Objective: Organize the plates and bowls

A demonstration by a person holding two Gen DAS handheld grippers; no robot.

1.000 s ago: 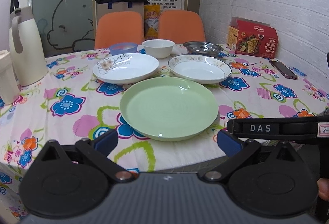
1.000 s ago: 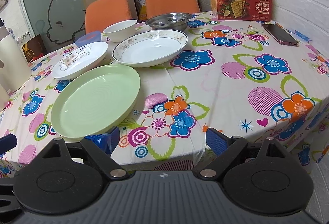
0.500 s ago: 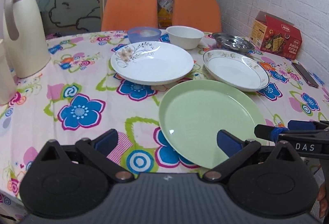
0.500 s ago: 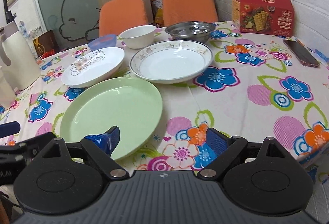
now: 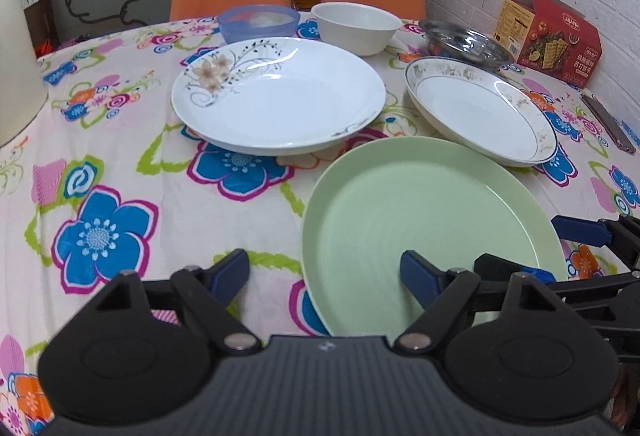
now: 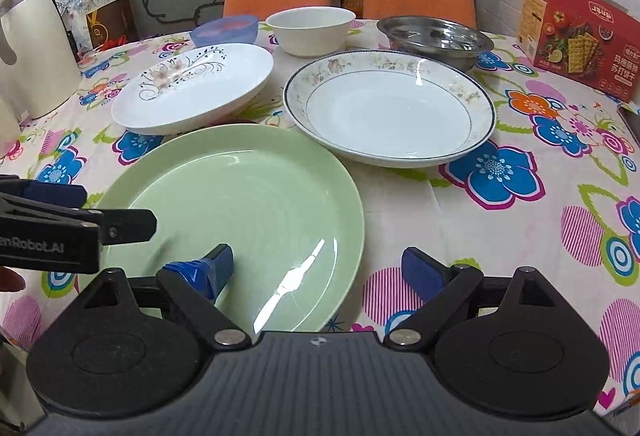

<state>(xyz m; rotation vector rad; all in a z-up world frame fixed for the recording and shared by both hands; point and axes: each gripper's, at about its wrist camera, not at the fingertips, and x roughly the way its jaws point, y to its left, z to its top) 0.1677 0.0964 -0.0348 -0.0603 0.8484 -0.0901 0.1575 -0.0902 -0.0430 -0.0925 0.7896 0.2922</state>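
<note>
Three plates, three bowls on flowered tabletop (image 6: 520,220). Near: plain green plate (image 6: 256,204), empty. Behind it: floral white plate (image 6: 192,88) on left, gold-rimmed plate (image 6: 388,112) on right, both empty. Far row: blue bowl (image 6: 224,30), white bowl (image 6: 310,30), steel bowl (image 6: 436,36). Left hand-held gripper (image 5: 324,272) closing, straddles green plate's left rim, no contact. Right hand-held gripper (image 6: 324,268) spread over right rim.

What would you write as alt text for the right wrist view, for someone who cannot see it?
A round pale green plate lies nearest on a flower-print tablecloth, with the open right gripper straddling its near right rim and the left gripper reaching in from the left. Behind sit two white floral plates, a white bowl, a blue bowl and a steel dish.
</note>
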